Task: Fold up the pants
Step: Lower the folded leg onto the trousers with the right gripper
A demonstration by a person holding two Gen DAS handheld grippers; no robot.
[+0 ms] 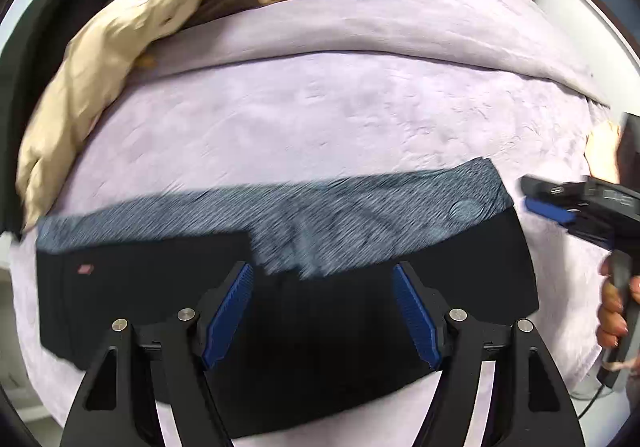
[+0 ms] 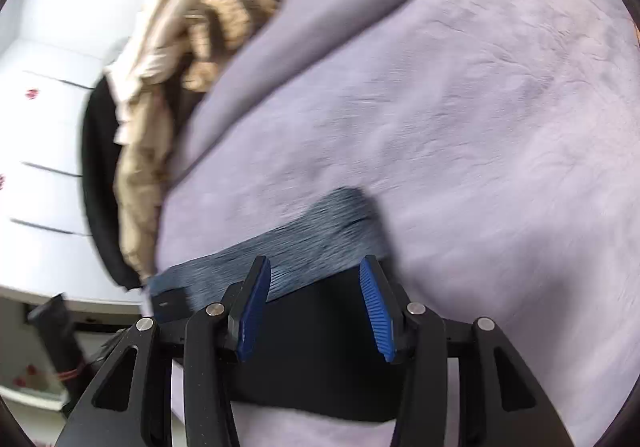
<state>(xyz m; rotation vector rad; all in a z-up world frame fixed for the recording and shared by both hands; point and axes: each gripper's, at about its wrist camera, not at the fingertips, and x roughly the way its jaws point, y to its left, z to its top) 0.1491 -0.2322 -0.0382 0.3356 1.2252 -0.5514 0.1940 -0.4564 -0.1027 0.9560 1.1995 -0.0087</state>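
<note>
- Pants (image 1: 280,311) lie flat on a lilac blanket (image 1: 340,119), folded into a wide dark band; black outer fabric toward the camera, a grey heathered strip (image 1: 360,215) showing along the far edge.
- Small red tag (image 1: 85,269) on the black fabric near the left end of the fold.
- Left gripper (image 1: 322,279) hangs over the middle of the pants, pointing steeply down; blue pads (image 1: 228,315) stand well apart, nothing between them, no pinch on the cloth.
- Right gripper (image 2: 314,271) sits over the right end of the pants (image 2: 320,347), near the corner of the grey strip (image 2: 320,239); its jaws are apart too, blue pads (image 2: 376,311) clear of the fabric. Right wrist view is motion-blurred.
- In the left wrist view the right gripper (image 1: 536,195) shows at the right edge, just beside the pants' right end, over bare blanket; a hand (image 1: 612,311) wraps its handle.
- Pile of beige and tan clothes (image 1: 120,47) lies bunched at the far left of the blanket, well apart from the pants; same pile (image 2: 176,87) shows in the right wrist view.
- White drawer fronts (image 2: 44,167) beyond the bed's edge at left in the right wrist view.
</note>
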